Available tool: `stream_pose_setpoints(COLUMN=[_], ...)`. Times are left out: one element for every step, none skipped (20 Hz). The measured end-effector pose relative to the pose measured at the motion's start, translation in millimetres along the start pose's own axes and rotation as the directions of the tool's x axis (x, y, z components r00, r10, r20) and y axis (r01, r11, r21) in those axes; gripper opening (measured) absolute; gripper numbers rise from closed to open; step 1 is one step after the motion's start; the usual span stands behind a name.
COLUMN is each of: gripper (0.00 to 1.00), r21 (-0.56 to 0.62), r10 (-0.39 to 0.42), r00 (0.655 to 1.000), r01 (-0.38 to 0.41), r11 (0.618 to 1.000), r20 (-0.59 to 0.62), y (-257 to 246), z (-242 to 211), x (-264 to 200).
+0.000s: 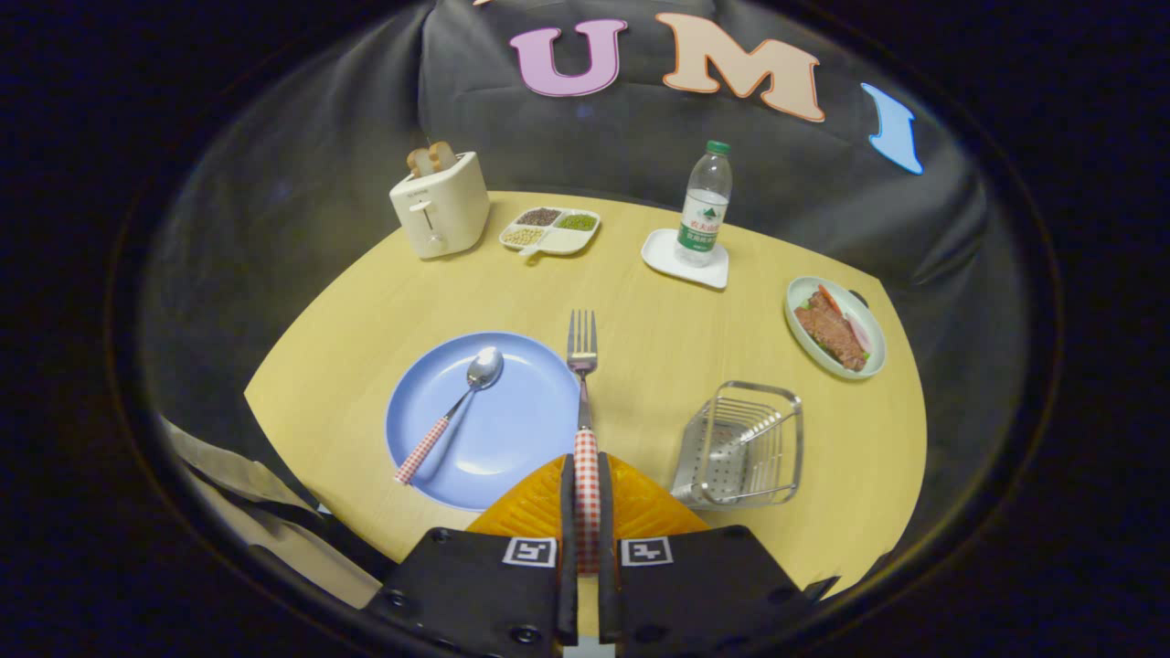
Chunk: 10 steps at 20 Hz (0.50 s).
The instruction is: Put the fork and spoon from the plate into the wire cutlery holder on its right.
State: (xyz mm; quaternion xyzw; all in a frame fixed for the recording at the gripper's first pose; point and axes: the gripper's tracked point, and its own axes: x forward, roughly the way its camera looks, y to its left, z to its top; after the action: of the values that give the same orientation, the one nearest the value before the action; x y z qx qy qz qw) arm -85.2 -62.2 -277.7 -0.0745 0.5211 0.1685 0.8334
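My gripper is shut on the red-and-white checked handle of the fork, which points straight ahead, its tines over the table just past the plate's right rim. The blue plate lies ahead and to the left of the fingers. On it rests the spoon, bowl toward the far side, checked handle slanting back over the plate's near-left rim. The wire cutlery holder stands to the right of the fingers, on the right of the plate, with nothing seen inside it.
At the far side of the yellow table stand a cream toaster with bread, a divided dish of beans, and a water bottle on a white tray. A dish of food lies far right, near the table edge.
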Motion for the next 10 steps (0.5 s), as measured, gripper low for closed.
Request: stream_pose_setpoints(gripper=[0.12, 0.12, 0.12, 0.12, 0.12, 0.12, 0.12, 0.12, 0.12, 0.12], r21=[-0.012, -0.029, -0.048, -0.058, -0.070, -0.080, -0.090, -0.104, -0.121, -0.137], r10=[-0.004, -0.010, -0.015, -0.016, -0.015, -0.013, -0.009, -0.010, -0.014, -0.012], r00=[1.000, 1.000, 1.000, 1.000, 1.000, 0.999, 0.999, 0.999, 0.998, 0.997], r01=[0.004, 0.010, 0.015, 0.015, 0.014, 0.010, 0.005, 0.004, 0.007, 0.002], r11=[1.000, 1.000, 0.999, 0.998, 0.997, 0.997, 0.996, 0.995, 0.993, 0.991], r20=[0.000, -0.004, -0.009, -0.012, -0.020, -0.031, -0.043, -0.054, -0.057, -0.070], y=[-10.2, -21.2, -33.9, -41.8, -51.2, -59.7, -67.5, -75.7, -84.2, -91.1], z=[1.6, 3.2, 4.3, 4.4, 3.4, 2.9, 0.4, -1.2, -1.9, -4.7], x=[-4.7, -9.3, -15.3, -18.7, -23.3, -27.5, -31.5, -34.3, -36.5, -39.3])
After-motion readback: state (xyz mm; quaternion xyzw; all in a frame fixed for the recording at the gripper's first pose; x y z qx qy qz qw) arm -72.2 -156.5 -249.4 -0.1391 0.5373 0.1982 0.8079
